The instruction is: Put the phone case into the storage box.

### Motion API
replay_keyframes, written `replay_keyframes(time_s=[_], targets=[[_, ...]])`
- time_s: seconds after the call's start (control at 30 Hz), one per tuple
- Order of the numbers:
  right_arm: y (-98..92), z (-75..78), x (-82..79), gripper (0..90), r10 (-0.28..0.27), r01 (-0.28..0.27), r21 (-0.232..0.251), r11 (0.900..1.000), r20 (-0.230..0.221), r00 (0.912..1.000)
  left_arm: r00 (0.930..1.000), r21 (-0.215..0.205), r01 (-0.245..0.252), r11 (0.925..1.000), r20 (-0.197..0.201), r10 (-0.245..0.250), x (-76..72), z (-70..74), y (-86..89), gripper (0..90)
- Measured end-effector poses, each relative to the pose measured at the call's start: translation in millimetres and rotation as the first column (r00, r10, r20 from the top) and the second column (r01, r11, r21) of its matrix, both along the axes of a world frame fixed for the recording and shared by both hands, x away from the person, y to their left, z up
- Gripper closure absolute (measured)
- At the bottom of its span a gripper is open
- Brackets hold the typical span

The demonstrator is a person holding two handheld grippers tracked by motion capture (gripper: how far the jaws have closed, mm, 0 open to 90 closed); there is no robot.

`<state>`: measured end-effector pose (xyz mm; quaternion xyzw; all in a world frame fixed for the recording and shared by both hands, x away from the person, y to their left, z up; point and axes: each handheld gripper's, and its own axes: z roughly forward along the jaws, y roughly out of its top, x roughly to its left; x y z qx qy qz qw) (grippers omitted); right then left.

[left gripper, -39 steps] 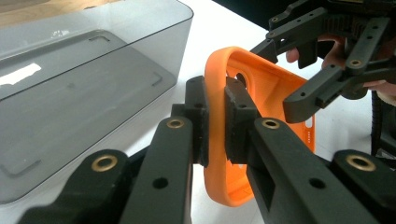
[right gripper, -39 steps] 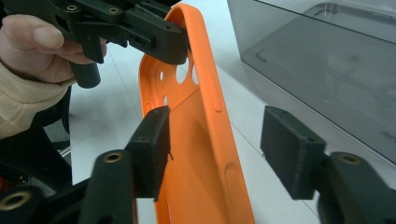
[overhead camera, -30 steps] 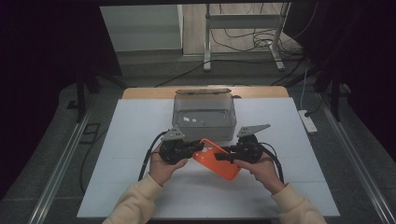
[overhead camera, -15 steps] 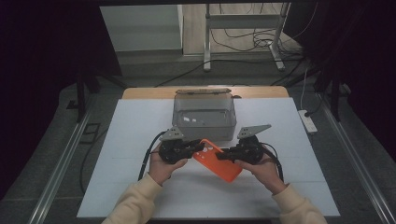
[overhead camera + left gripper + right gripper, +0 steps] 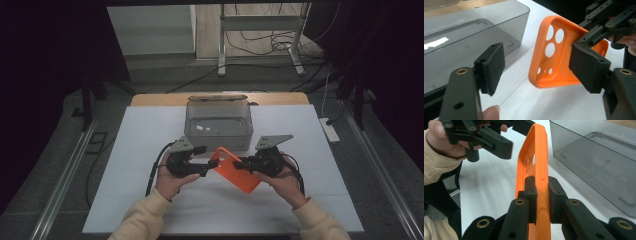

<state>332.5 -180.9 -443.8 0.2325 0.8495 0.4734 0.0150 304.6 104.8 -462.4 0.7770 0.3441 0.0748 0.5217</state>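
An orange phone case with round camera holes hangs tilted above the white table. My right gripper is shut on its long edge, and both pads press that edge after tightening a little. My left gripper has just been opening its jaws. They stand wide apart around the case's camera end, and neither pad presses on it. In the right gripper view the left gripper's fingers sit beside the case's far end.
A grey translucent box stands open-topped just behind the case, close to both grippers. The white table sheet stretches left, right and toward the person. Metal rails flank the table.
The left gripper's jaws have spread apart and let go of the case's end. The case stays in the right gripper, nearly where it was.
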Motion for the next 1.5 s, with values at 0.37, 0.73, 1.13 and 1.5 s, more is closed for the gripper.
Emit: replay_keyframes(time_s=[0.37,0.73,1.13,1.5], targets=[[-3.6,1.7,-0.1,79.5,-0.017,0.017,0.003,1.000,-0.015,0.9997,0.9996,0.092,-0.027,0.9954,0.012,0.026,-11.3,-7.2,13.7,23.2],[-5.1,2.6,-0.9,79.5,-0.018,0.018,0.004,1.000,0.002,0.9998,0.9996,0.114,-0.029,0.9930,-0.001,0.029,-18.5,-9.7,22.0,20.0],[-4.8,2.6,-2.1,79.5,-0.021,0.021,-0.008,1.000,0.008,0.9997,0.9990,0.140,-0.039,0.9893,-0.015,0.042,-24.3,-13.2,28.1,14.4],[-6.9,4.5,-2.4,79.4,-0.029,0.029,-0.009,1.000,0.021,0.9994,0.9962,0.156,-0.072,0.9851,-0.036,0.079,-30.9,-27.4,42.9,13.3]])
